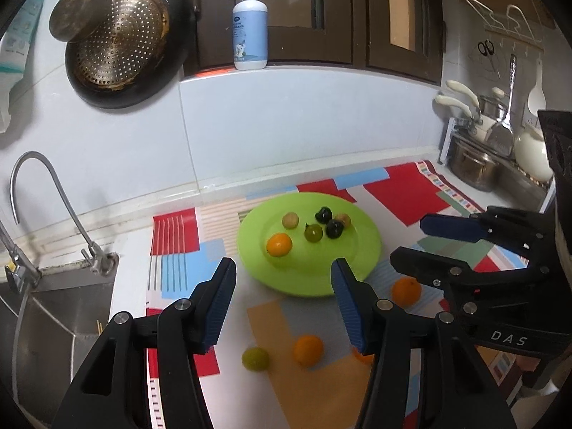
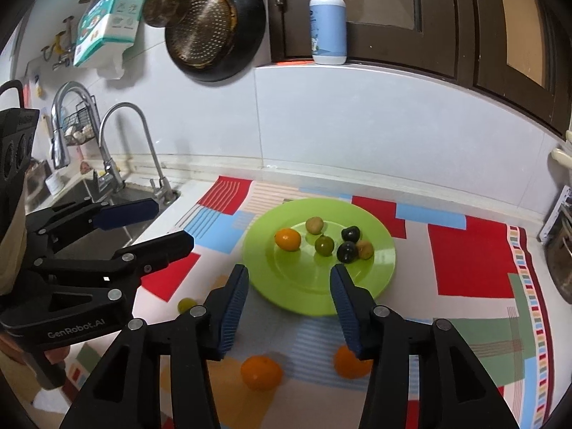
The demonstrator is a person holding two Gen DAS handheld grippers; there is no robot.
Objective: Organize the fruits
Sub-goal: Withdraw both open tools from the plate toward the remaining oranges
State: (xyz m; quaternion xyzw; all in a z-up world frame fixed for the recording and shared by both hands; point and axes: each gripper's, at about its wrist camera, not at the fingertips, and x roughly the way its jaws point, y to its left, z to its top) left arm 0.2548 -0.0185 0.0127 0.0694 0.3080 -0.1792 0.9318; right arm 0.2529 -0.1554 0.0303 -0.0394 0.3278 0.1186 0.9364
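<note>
Plate: green plate (image 2: 379, 275) sits on the patterned mat (image 2: 472, 257), near the back wall.
On the plate: six small fruits – one orange fruit (image 2: 287, 239) at its left, a green fruit (image 2: 324, 245) in the middle, two tan ones (image 2: 314, 225) (image 2: 365, 249), two dark ones (image 2: 350, 233) (image 2: 347, 251). The nearer dark fruit and the right tan one touch.
Off the plate: three oranges and one green fruit lie on the mat in front of the plate. In the right wrist view, one orange (image 2: 261, 371) lies below the jaws, another (image 2: 348, 363) is partly hidden by the right finger. The loose green fruit (image 2: 186, 304) lies to the left, just beside the left finger. In the left wrist view a third orange (image 1: 406, 291) lies to the right of the plate.
Left gripper (image 1: 284, 302): jaws partly open, nothing between the pads – it holds nothing. It hangs above the mat, pointing down toward the near rim of the plate.
Right gripper (image 2: 289, 305): jaws partly open, empty, likewise above the near rim.
Relation of grippers: side by side, apart; each shows at the edge of the other's view.
Surroundings: sink (image 1: 53, 318) and tap (image 1: 43, 193) to the left; pump bottle (image 1: 250, 26) on the ledge; pan (image 1: 128, 46) hung on the wall; pots (image 1: 475, 164) at far right.
</note>
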